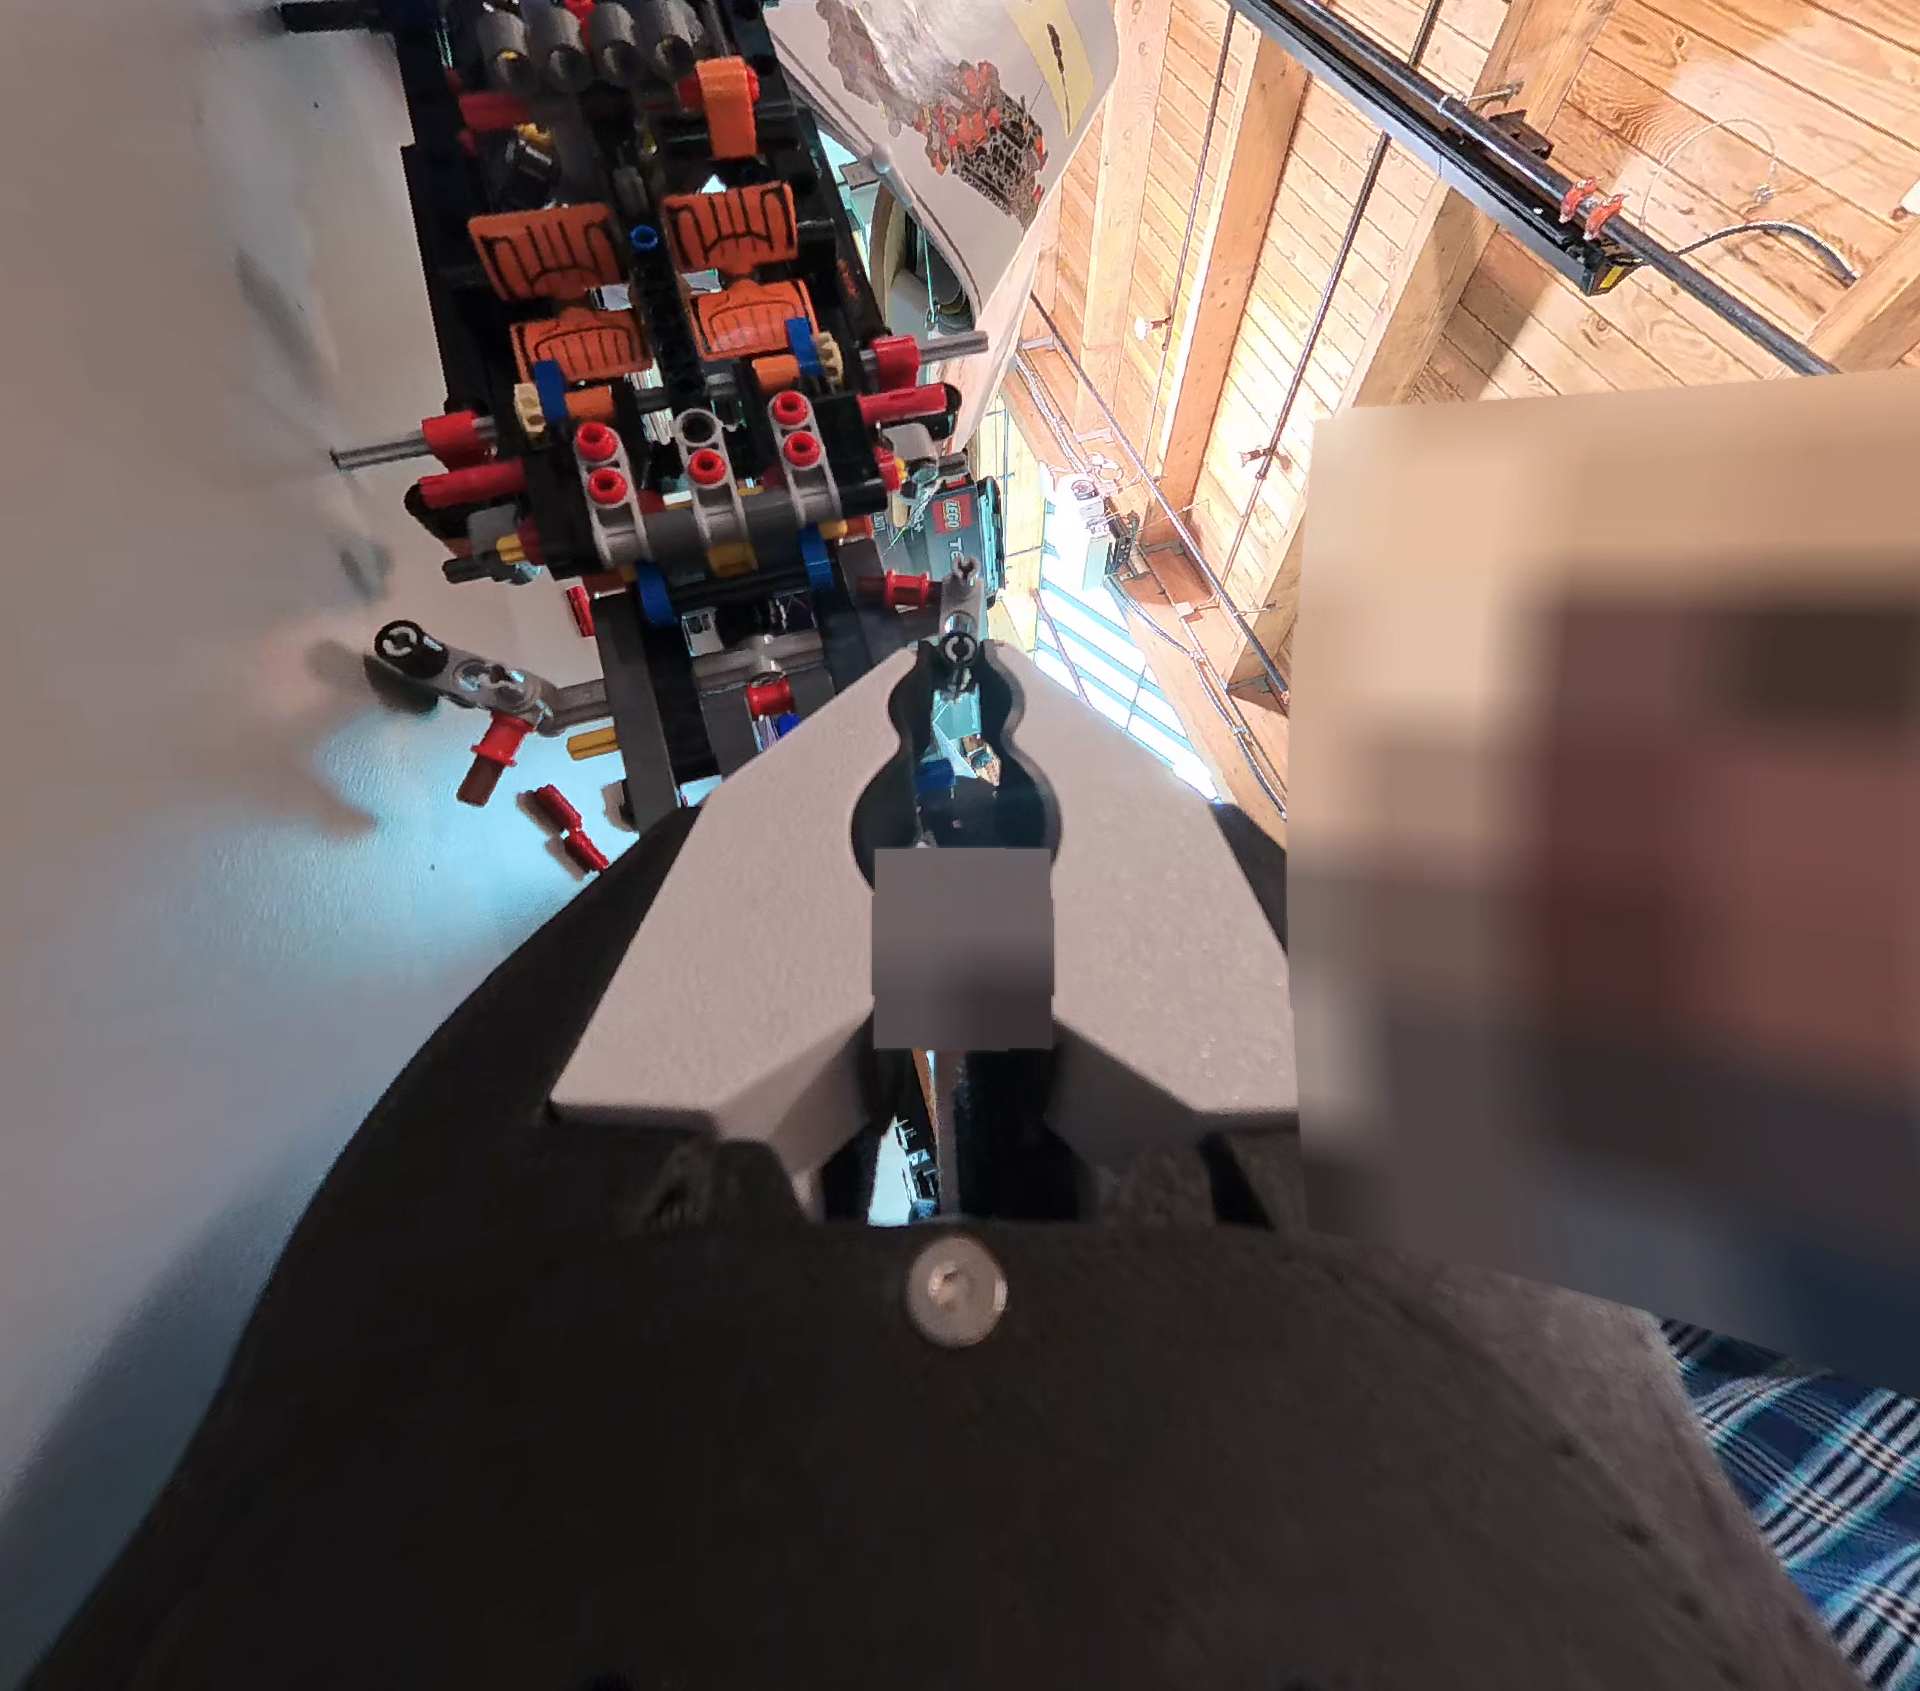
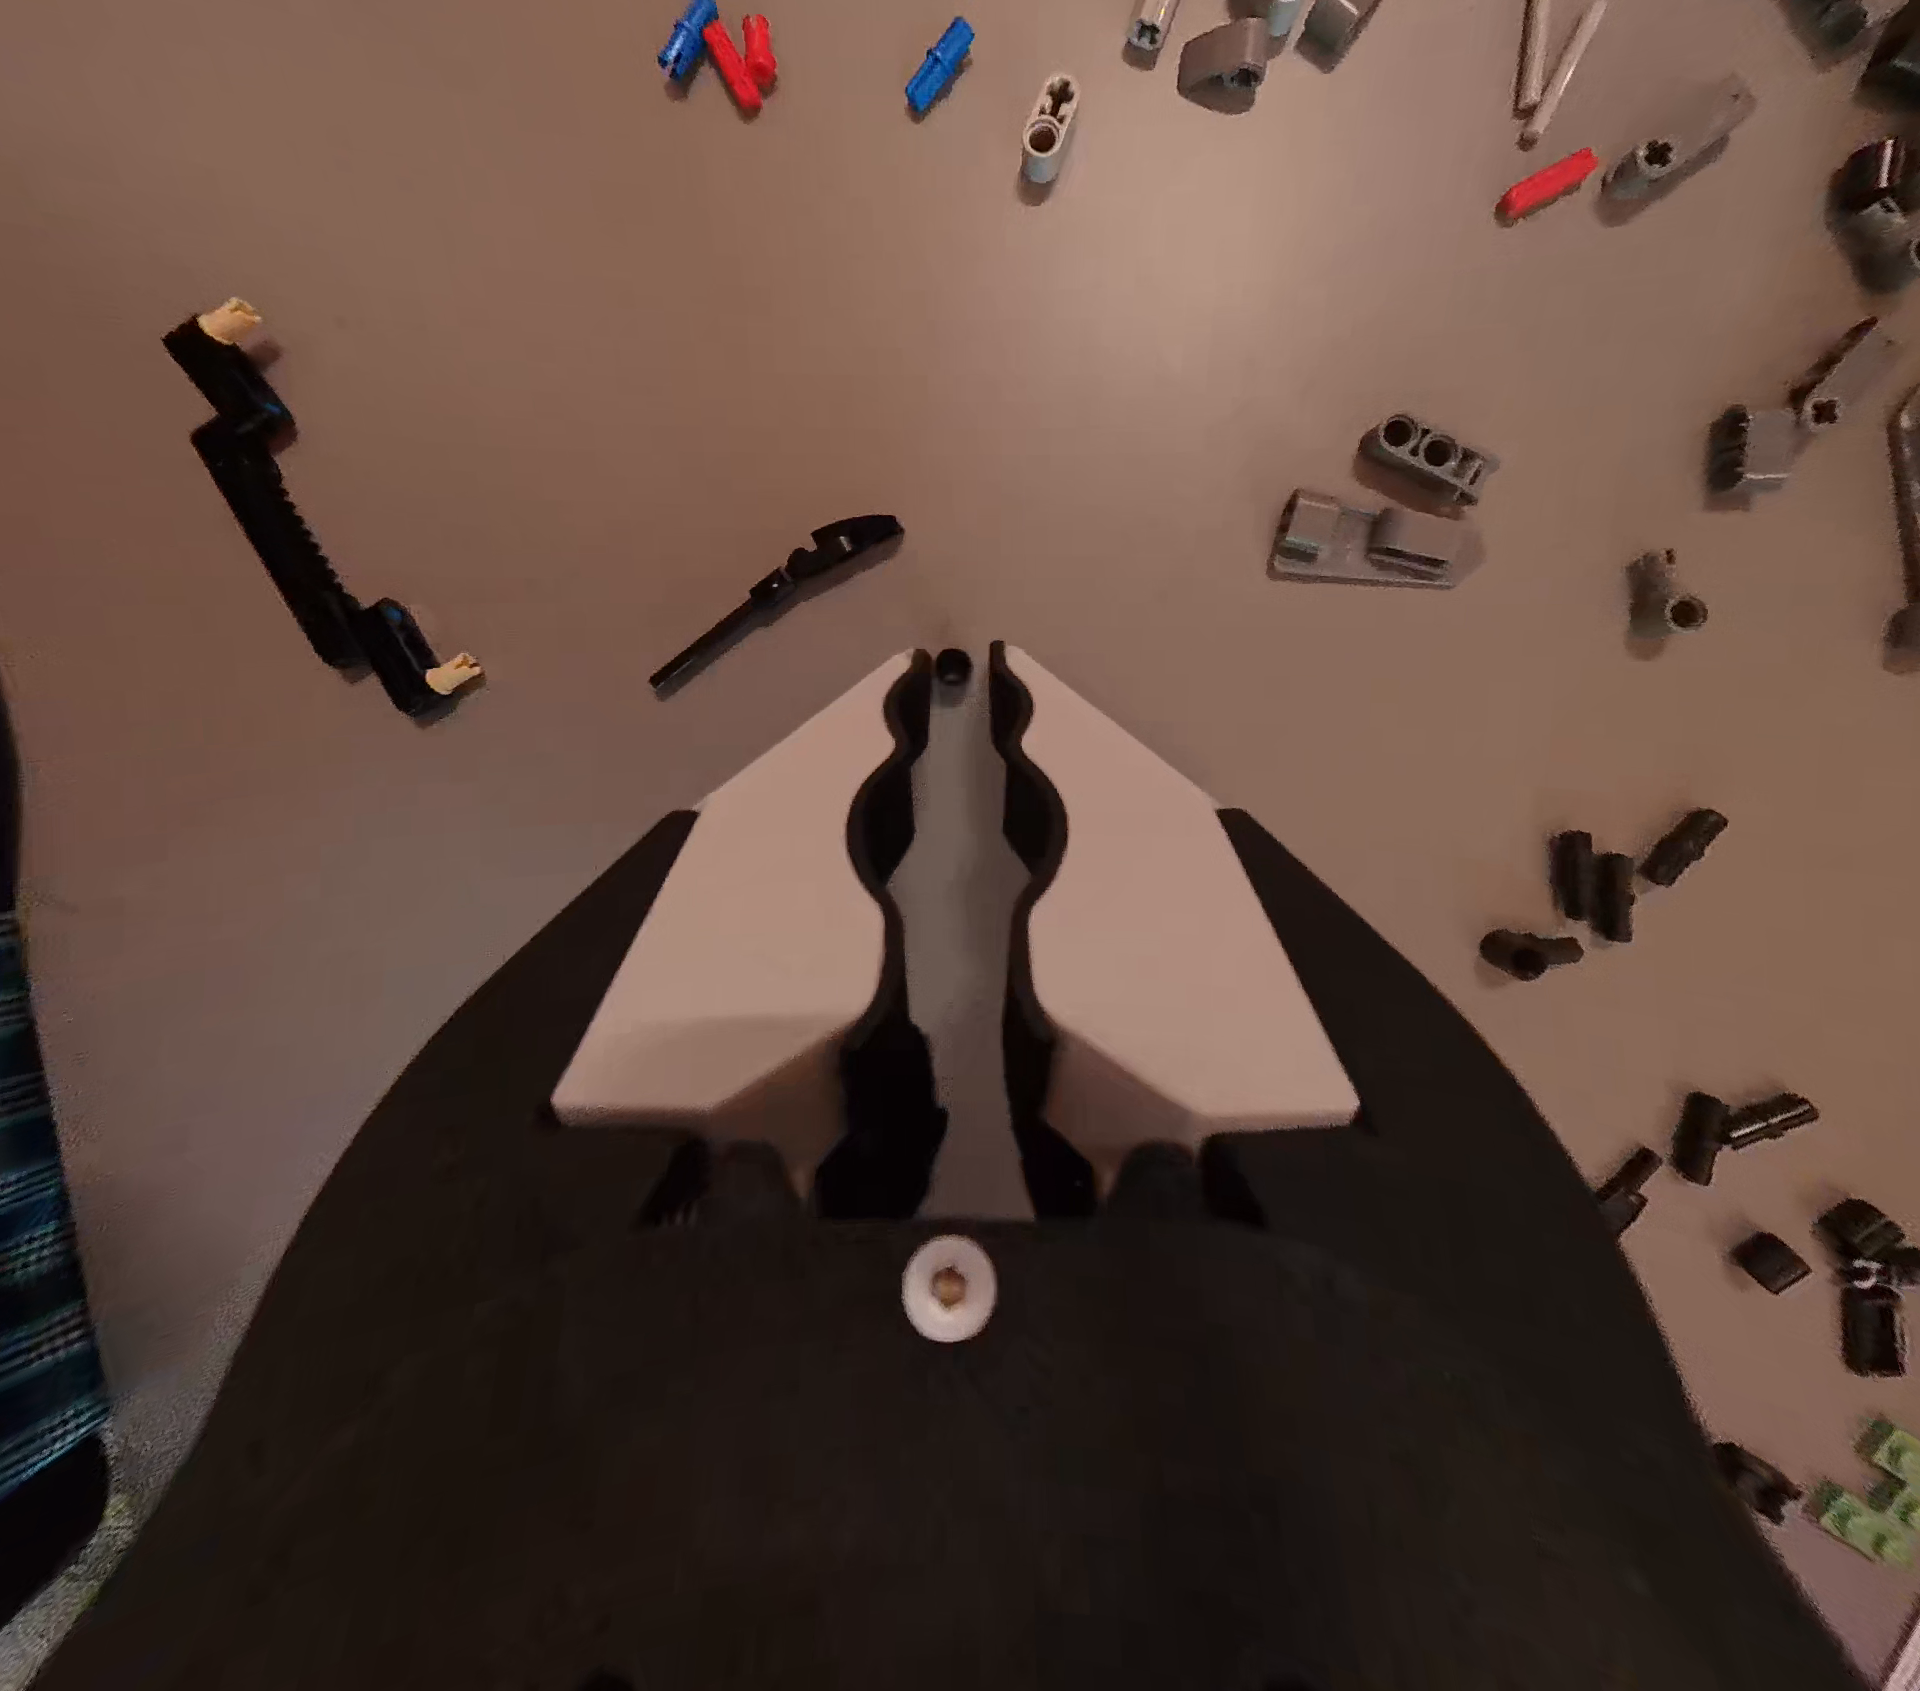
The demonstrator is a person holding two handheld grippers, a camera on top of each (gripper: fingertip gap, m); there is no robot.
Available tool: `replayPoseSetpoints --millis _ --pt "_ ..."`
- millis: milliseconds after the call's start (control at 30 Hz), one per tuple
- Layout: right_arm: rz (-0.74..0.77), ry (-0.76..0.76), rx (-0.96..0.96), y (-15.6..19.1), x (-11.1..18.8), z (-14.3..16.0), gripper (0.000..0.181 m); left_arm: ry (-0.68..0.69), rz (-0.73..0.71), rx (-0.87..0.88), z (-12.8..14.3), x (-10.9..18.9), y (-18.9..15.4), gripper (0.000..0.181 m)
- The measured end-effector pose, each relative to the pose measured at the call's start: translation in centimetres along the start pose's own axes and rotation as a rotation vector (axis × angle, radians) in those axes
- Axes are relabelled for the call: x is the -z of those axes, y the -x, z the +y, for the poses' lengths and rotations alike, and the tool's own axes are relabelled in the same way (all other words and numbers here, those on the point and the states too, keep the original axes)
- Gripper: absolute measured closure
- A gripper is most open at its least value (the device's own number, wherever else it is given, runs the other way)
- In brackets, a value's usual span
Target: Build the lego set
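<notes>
Left wrist view: the left gripper [image 1: 957,654] is rolled sideways, so the white table top [image 1: 187,498] stands like a wall on the left and wooden ceiling boards [image 1: 1455,31] fill the right. Its grey fingers are pinched together at the tips on a small light-grey lever piece with a black pin [image 1: 958,618], held just beside the near right corner of the long black, orange and red lego chassis [image 1: 644,311]. The chassis runs away from the camera along the table. An open instruction booklet [image 1: 935,31] stands past its far right side. Loose red pins [image 1: 566,826] and a grey link with a red axle piece [image 1: 468,675] lie on the table to the chassis's near left, with bare table beyond them.

Right wrist view: the right gripper [image 2: 954,662] points straight down at the table [image 2: 623,291]. The jaws stand a narrow gap apart, with a small round black pin [image 2: 950,665] between the tips; whether they touch it cannot be told. A slim black lever-shaped piece [image 2: 779,597] lies close on the left, a long black toothed assembly with tan pins [image 2: 312,519] farther left. Grey connectors [image 2: 1377,514] and scattered black pins [image 2: 1600,883] crowd the right side. Blue and red pins [image 2: 727,46] lie ahead, across open table.
</notes>
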State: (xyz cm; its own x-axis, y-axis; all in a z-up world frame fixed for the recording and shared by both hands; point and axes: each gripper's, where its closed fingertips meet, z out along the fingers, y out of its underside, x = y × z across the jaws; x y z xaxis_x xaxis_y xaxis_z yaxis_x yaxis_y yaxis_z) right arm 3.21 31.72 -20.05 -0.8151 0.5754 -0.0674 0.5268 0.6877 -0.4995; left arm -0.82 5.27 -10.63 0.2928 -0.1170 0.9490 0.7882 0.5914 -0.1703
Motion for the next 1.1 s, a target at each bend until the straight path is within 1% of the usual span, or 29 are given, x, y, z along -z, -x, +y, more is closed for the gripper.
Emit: replayPoseSetpoints --millis 33,100,167,233,300,367,500,600,667,733,833,900,1100 --pt "0.003 0.005 0.006 0.0 -0.1 0.0 0.176 -0.002 -0.001 -0.001 0.0 0.0 0.0 0.175" --pt "0.003 0.002 0.011 0.1 -0.2 -0.1 0.176 -0.01 -0.003 -0.004 -0.1 0.2 -0.1 0.176" --pt "-0.022 -0.058 -0.002 0.6 0.3 -1.3 0.176 -0.015 -0.004 -0.003 -0.2 0.2 -0.1 0.176" --pt "-0.079 -0.172 -0.03 1.7 1.1 -4.0 0.176 -0.019 -0.005 -0.001 -0.2 0.1 -0.1 0.176" --pt "-0.152 -0.289 -0.031 3.6 1.5 -7.4 0.176 -0.023 0.0 0.012 -0.1 0.0 -0.1 0.175" --pt "-0.243 -0.411 -0.016 5.9 1.6 -11.1 0.176 -0.031 0.009 0.026 -0.2 0.1 -0.1 0.175" --pt "-0.343 -0.609 0.04 9.3 1.2 -17.8 0.176 -0.043 0.019 0.045 -0.4 0.3 -0.3 0.175" --pt "-0.377 -0.69 0.098 11.2 0.1 -21.5 0.176 -0.054 0.034 0.073 -0.6 0.3 -0.4 0.175" --pt "-0.435 -0.719 0.088 12.4 -0.9 -23.3 0.177 -0.06 0.043 0.093 -0.7 0.4 -0.4 0.175" --pt "-0.485 -0.75 0.059 13.1 -1.9 -24.6 0.177 -0.064 0.047 0.109 -0.8 0.5 -0.4 0.176" --pt "-0.487 -0.785 0.05 13.3 -3.0 -25.6 0.176 -0.082 0.063 0.146 -1.1 0.7 -0.4 0.176" --pt "-0.483 -0.815 0.061 13.4 -3.2 -26.1 0.177 -0.09 0.073 0.162 -1.3 0.8 -0.4 0.176" --pt "-0.453 -0.832 0.065 13.3 -4.2 -26.4 0.177 -0.114 0.104 0.198 -1.8 1.0 -0.3 0.176"
